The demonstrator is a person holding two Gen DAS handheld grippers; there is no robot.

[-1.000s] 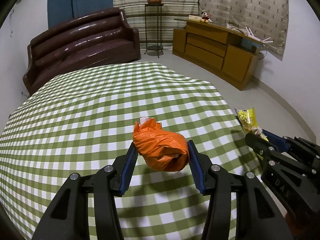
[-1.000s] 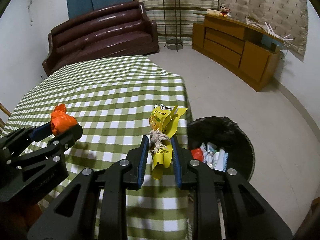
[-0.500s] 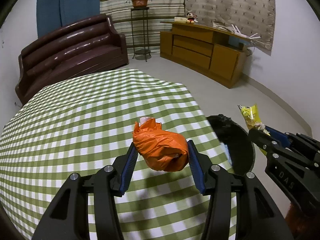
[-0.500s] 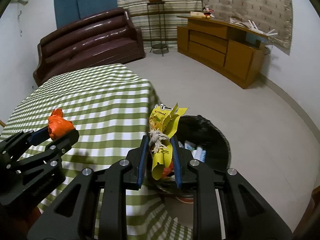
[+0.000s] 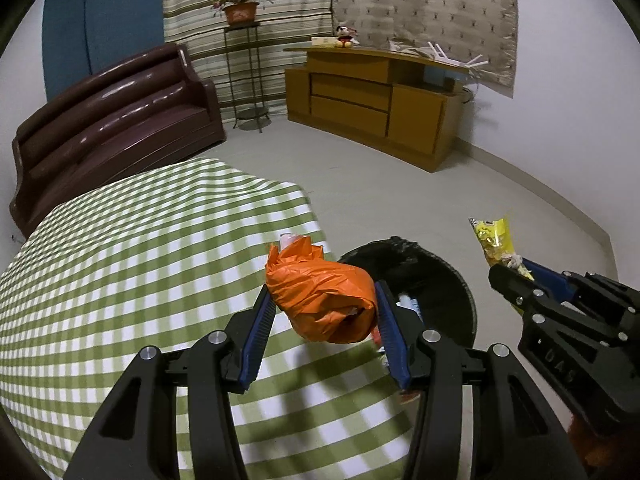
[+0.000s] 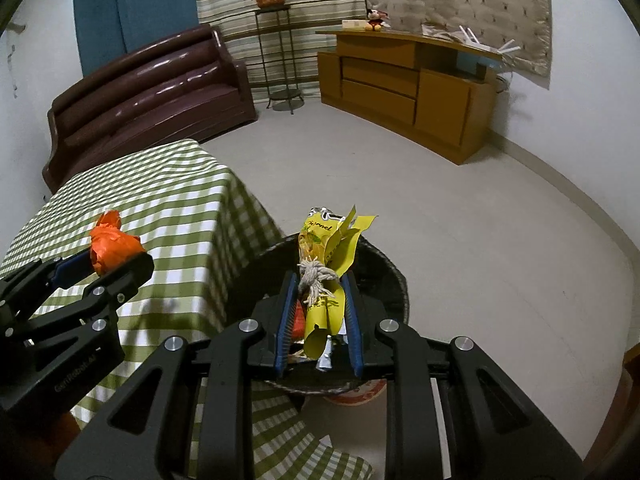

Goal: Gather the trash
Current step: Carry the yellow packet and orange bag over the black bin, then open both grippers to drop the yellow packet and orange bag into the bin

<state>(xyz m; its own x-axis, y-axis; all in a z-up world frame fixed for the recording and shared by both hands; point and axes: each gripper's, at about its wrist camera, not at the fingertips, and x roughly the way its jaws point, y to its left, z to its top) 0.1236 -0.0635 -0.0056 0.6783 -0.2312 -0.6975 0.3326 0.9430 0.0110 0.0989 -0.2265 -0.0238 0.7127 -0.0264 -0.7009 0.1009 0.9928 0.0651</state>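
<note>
trash: two pieces, both held in the air, none visible on the table
orange bag: crumpled orange plastic bag (image 5: 324, 300) pinched between the blue pads of the left gripper (image 5: 324, 330); it hangs over the table edge, just beside the bin rim
yellow wrapper: yellow snack wrapper (image 6: 326, 276) with a frayed bit of string (image 6: 316, 276) bunched against it, clamped by the right gripper (image 6: 320, 312), fingers pressed nearly together on it; it sits over the bin mouth
bin: black-lined trash bin (image 5: 460, 300) on the floor, touching or just beside the hanging tablecloth; other rubbish already inside
table: green checked tablecloth (image 5: 140, 260), bare where visible
step: carry-to-bin, drop not yet done; both grippers point down at a slant toward the bin
next, right: looks ready to let go; spread the fingers so wrapper and string fall inside the rim
next, left: needs more travel toward the bin before release, else the bag may land on the cloth or the rim
risk: light plastic may cling to a pad; string may snag
background: brown sofa (image 5: 112, 120), wooden sideboard (image 5: 372, 108), plant stand (image 5: 244, 76), well apart from the work
</note>
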